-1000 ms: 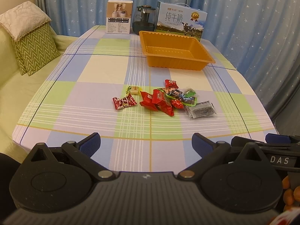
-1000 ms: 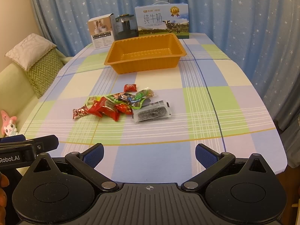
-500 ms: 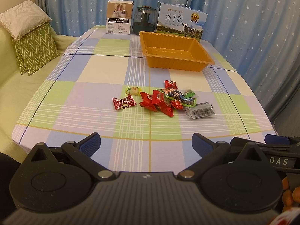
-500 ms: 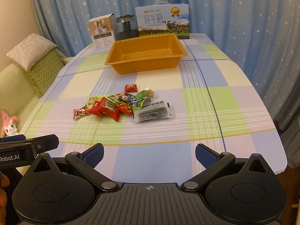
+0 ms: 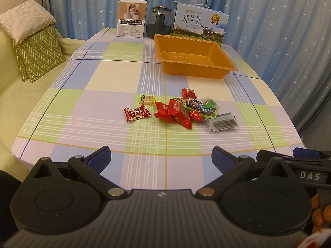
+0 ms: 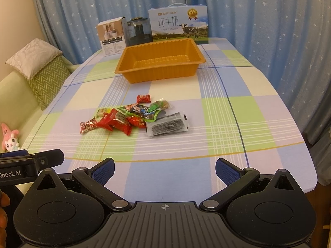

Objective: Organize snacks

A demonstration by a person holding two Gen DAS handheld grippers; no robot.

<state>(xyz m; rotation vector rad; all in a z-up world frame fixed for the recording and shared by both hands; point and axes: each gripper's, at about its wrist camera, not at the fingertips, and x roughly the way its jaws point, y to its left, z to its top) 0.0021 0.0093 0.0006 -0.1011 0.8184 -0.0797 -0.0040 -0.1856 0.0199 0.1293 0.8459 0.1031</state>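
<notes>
Both tools (image 5: 161, 158) (image 6: 164, 170) spread, snacks (image 5: 180, 111) (image 6: 134, 118) well ahead

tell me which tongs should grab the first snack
Either could; both tongs, left and right, hang open short of the snacks. Left for the lone red candy, right for the clear packet.

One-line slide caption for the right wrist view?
Open right tongs face scattered snacks before an empty orange tray.
</notes>
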